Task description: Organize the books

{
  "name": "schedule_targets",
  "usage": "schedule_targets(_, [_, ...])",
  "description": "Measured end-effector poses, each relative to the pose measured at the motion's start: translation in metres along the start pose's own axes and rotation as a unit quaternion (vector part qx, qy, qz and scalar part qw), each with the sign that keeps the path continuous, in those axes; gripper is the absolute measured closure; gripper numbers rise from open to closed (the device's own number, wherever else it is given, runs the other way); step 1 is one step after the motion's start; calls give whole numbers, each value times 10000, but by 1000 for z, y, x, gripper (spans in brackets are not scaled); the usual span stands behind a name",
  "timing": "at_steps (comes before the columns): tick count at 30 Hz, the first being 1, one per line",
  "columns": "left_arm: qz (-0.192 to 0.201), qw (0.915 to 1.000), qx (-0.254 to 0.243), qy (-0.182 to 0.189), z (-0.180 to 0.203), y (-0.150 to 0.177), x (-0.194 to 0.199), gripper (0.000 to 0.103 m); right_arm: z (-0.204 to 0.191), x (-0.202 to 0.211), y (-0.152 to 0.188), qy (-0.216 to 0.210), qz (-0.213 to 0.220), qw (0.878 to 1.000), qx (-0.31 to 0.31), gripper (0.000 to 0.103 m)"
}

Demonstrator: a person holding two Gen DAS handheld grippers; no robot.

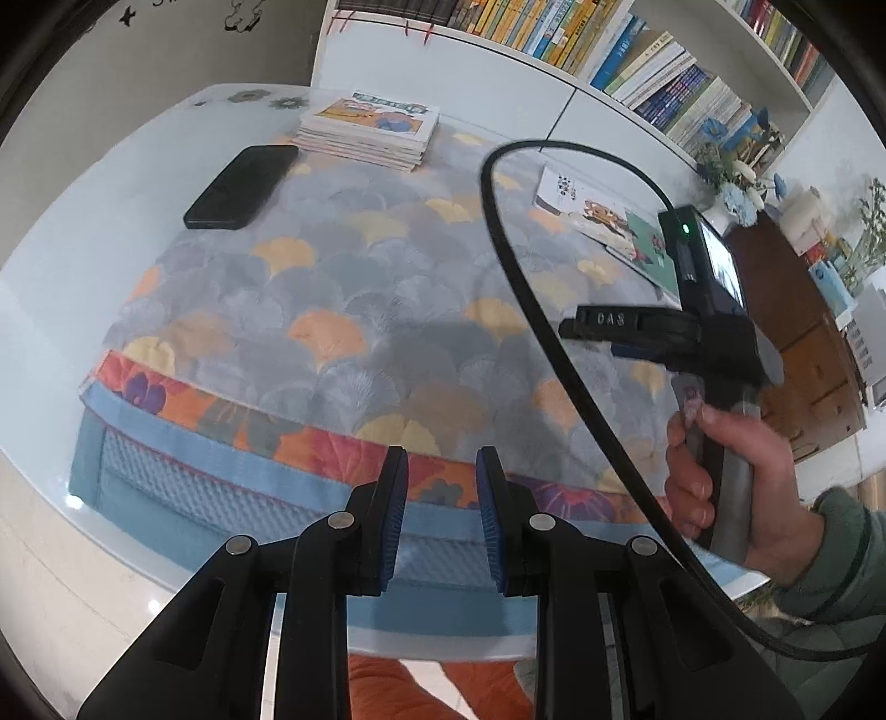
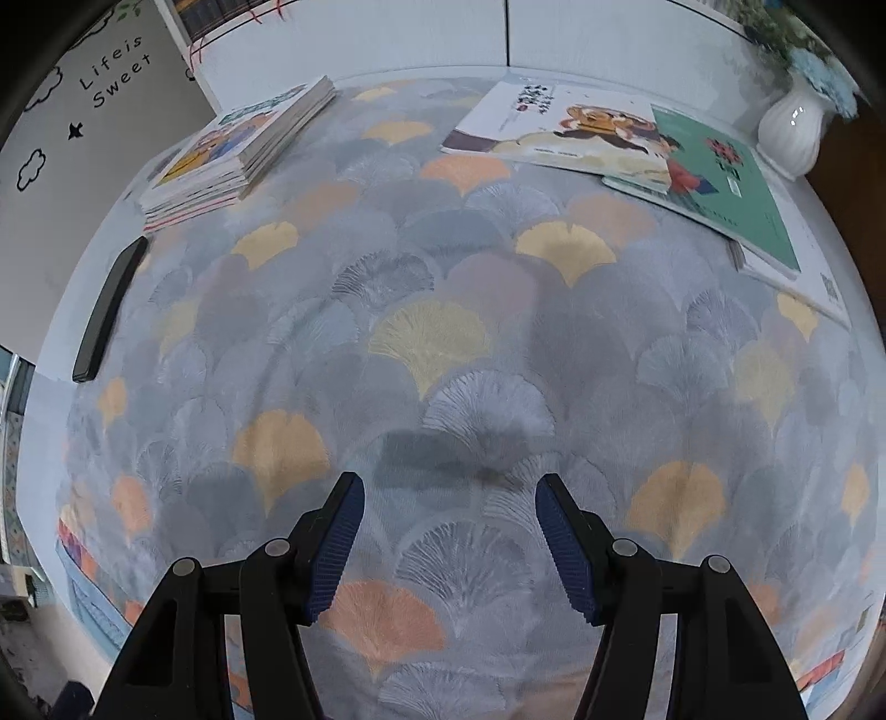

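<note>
Your left tool (image 1: 442,459) hangs over the near edge of the counter (image 1: 50,266), its blue pads a narrow gap apart with nothing between them; only the cloth's border shows through the gap. Your right tool (image 2: 449,487) points down at the middle of the patterned cloth (image 2: 443,343), jaws spread wide and empty, casting a shadow on the fabric just ahead of the tips. From the left wrist view, your right hand (image 1: 714,487) grips the handle of that tool, green sleeve at the wrist, and a black cable (image 1: 498,232) arcs across the view.

Books: a stack of thin books (image 2: 238,149) sits at the far left corner of the cloth, spines squared. Two loose books lie flat at the far right: a white picture book (image 2: 554,127) overlaps the left edge of a green book (image 2: 720,188). Both are well apart from either tool. A black phone (image 2: 111,310) lies at the cloth's left edge, near the stack. A white vase (image 2: 792,133) stands beyond the green book. The bookshelf (image 1: 609,50) behind the counter is packed with upright books
</note>
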State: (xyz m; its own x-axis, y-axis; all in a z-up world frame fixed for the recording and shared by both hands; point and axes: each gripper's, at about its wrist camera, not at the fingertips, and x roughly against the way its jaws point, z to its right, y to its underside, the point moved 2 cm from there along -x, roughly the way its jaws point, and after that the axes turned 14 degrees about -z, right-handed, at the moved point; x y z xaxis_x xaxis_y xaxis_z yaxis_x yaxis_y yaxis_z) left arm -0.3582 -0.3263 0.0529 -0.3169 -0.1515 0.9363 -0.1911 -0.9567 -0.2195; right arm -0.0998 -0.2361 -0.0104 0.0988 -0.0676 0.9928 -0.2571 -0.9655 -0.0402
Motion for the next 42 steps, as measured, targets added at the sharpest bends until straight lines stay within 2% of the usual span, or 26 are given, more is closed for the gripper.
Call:
schedule_targets(1, [4, 10000, -21, -47, 1, 2, 1, 70, -2, 0, 0, -31, -15, 10000, 5, 40])
schedule_targets(5, [-61, 10000, -56, -1, 0, 3, 0, 70, -11, 1, 5, -181, -32, 9998, 32, 40])
schedule_targets(10, [-97, 9999, -127, -30, -1, 5, 2, 70, -15, 5, 15, -146, 65, 9998, 84, 40])
schedule_targets(16, [-53, 9993, -355, 125, 10, -9, 5, 70, 12, 17, 18, -243, 241, 9990, -286, 40])
schedule_targets(20, [-109, 9970, -754, 98, 30, -29, -1, 70, 52, 33, 19, -300, 441, 9964, -664, 40])
schedule_targets(23, [-141, 9941, -1070, 130, 51, -52, -10, 70, 88, 46, 22, -291, 627, 9932, -939, 40])
schedule_targets(26, [-243, 9911, -1269, 328, 78, -83, -27, 70, 132, 57, 27, -296, 791, 9888, -1234, 40])
schedule_targets(29, [-478, 9860, -1537, 440, 108, -117, -49, 64, 178, 66, 27, -331, 901, 9838, -1513, 40])
schedule_targets(33, [-492, 9819, -1752, 531, 153, -166, -74, 55, 232, 71, 13, -495, 982, 9788, -1730, 40])
schedule_targets(35, [-497, 9827, -1690, 570, 169, -192, -89, 55, 253, 72, -1, -508, 984, 9780, -1767, 40])
schedule_targets(38, [-566, 9835, -1566, 704, 178, -224, -106, 55, 270, 74, -22, -732, 961, 9756, -1832, 40])
schedule_targets(42, [-660, 9862, -1405, 579, 180, -275, -134, 55, 267, 69, -61, -1003, 914, 9761, -1695, 40])
